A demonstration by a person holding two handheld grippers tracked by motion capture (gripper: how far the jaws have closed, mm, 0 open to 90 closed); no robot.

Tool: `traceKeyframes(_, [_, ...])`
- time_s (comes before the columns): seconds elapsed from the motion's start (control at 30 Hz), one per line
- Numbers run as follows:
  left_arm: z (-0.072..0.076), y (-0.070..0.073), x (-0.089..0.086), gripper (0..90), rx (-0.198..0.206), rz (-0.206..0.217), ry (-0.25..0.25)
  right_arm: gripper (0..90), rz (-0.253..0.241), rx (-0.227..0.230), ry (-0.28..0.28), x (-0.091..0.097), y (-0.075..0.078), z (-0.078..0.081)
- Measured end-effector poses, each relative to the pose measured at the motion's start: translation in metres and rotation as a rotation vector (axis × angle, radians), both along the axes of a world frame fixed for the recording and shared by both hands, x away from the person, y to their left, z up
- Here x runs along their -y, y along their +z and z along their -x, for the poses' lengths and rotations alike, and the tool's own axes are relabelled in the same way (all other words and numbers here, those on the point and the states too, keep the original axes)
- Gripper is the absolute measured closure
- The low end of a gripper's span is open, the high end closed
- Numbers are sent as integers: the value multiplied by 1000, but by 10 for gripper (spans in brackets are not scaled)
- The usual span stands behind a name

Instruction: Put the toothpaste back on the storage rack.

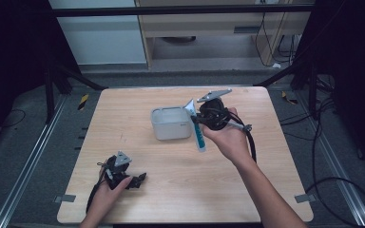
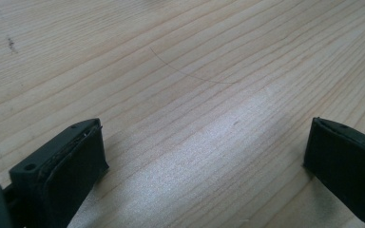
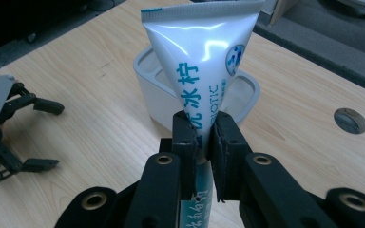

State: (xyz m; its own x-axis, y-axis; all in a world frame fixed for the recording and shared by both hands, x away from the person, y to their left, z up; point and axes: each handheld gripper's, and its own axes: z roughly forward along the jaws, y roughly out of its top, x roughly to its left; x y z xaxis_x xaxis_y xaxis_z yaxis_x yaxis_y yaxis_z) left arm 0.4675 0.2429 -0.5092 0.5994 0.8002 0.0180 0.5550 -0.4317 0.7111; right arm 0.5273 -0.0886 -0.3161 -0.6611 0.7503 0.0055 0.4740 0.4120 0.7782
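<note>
A white and teal toothpaste tube (image 3: 204, 57) is clamped between the jaws of my right gripper (image 3: 204, 135). In the high view that right gripper (image 1: 200, 121) holds the tube (image 1: 197, 130) in the air just right of a white rectangular tub (image 1: 171, 122). The tube's flat crimped end points up and toward the tub, its cap end hangs down. My left gripper (image 1: 140, 179) rests on the table near the front left, jaws wide apart. In the left gripper view its fingers (image 2: 71, 164) frame bare wood with nothing between them.
The wooden table (image 1: 180, 185) has open surface in front and at both sides of the tub. A round hole cover (image 3: 350, 120) sits in the tabletop beyond the tub. Cables trail off the table's right side. Black frame legs stand at the far corners.
</note>
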Motion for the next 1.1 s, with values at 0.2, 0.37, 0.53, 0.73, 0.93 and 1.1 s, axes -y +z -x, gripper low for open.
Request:
traceKeyframes(0.2, [0,0,0,0,0,0,0,812,-23,18,-6,-6,5,-1])
traceKeyframes(0.37, [0,0,0,0,1,4,3,812,-33,29,-5,-11,9,-3])
traceKeyframes(0.53, [0,0,0,0,1,4,3,812,-57,48,-21,-17,11,-3])
traceKeyframes(0.73, [0,0,0,0,2,2,1,812,-84,71,-42,-22,15,-3])
traceKeyframes(0.93, [0,0,0,0,2,2,1,811,-91,87,-44,-26,19,-2])
traceKeyframes(1.1, [0,0,0,0,2,1,1,811,-92,96,-47,-30,24,-1])
